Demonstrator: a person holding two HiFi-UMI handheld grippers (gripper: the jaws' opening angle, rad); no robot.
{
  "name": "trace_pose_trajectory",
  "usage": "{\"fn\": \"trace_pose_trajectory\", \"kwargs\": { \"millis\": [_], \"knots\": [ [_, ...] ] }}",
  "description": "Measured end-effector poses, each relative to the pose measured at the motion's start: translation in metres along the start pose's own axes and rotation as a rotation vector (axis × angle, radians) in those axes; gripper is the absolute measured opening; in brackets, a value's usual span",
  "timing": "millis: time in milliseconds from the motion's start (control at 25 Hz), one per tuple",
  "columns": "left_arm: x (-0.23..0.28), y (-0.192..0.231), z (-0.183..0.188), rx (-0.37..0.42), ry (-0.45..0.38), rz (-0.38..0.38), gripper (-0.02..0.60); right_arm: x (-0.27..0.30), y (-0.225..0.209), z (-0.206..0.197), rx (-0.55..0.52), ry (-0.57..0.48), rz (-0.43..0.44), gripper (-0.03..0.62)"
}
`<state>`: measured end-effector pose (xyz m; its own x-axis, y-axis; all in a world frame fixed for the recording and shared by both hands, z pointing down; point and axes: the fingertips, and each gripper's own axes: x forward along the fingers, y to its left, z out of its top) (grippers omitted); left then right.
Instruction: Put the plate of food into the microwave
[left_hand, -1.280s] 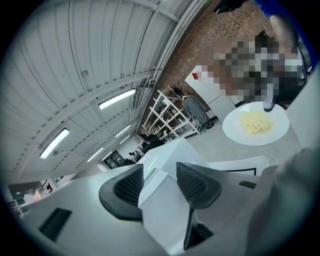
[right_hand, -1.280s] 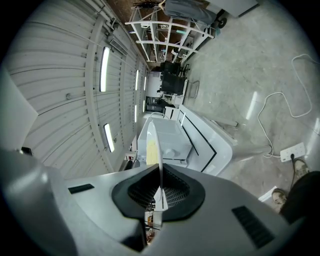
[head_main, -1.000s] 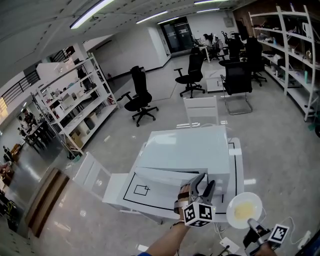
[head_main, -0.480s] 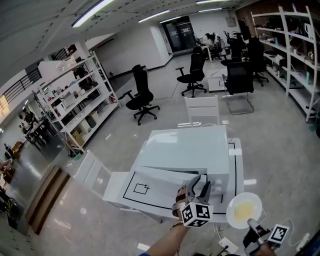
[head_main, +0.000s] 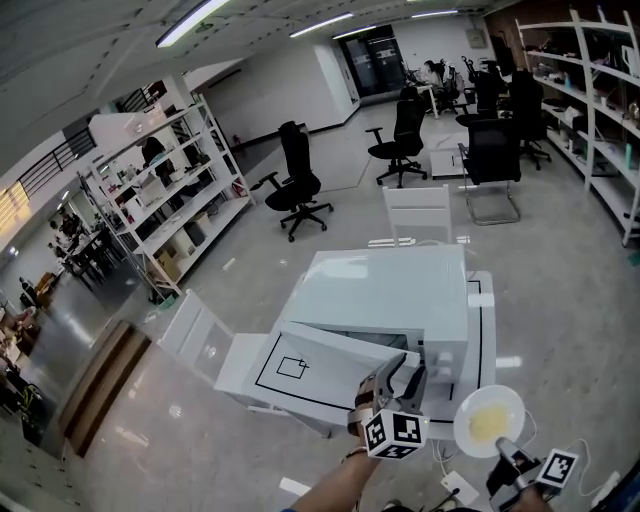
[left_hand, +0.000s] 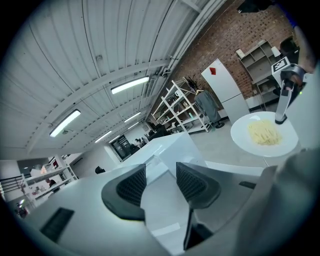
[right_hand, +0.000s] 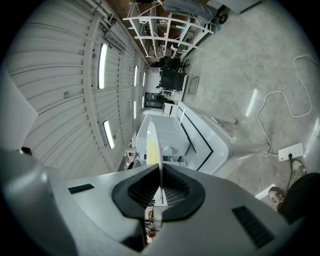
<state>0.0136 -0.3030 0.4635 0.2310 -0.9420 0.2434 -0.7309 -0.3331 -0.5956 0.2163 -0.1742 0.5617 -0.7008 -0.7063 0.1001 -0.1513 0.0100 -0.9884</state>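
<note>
A white microwave (head_main: 390, 290) stands on a white table (head_main: 240, 365) marked with a black outline. Its door (head_main: 340, 345) is ajar, hinged at the left, and a dark sliver of the opening shows behind it. My left gripper (head_main: 405, 368) is at the door's free edge. In the left gripper view, that gripper (left_hand: 160, 182) has the white edge filling the gap between its pads. A white plate (head_main: 462, 420) of yellow food (head_main: 487, 421) hangs level to the right of the microwave. My right gripper (head_main: 503, 447) is shut on its near rim. The plate (right_hand: 154, 145) shows edge-on between that gripper's (right_hand: 160, 187) pads.
A white chair (head_main: 418, 212) stands behind the table and another (head_main: 195, 340) at its left. A power strip (head_main: 460, 490) with a cable lies on the floor below the plate. Black office chairs (head_main: 300, 185) and shelving (head_main: 170, 200) stand farther off.
The door stands slightly further ajar, with more of the dark opening showing. The left gripper stays at the door's edge. The plate and right gripper have not moved.
</note>
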Motion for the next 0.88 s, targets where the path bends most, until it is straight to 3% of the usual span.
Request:
{"fn": "trace_pose_trajectory", "kwargs": {
  "millis": [880],
  "knots": [
    [-0.102,-0.003,-0.020,-0.052,-0.016,0.029,0.190,0.025,0.008,-0.049,-0.009,0.159,-0.004,0.009]
  ]
}}
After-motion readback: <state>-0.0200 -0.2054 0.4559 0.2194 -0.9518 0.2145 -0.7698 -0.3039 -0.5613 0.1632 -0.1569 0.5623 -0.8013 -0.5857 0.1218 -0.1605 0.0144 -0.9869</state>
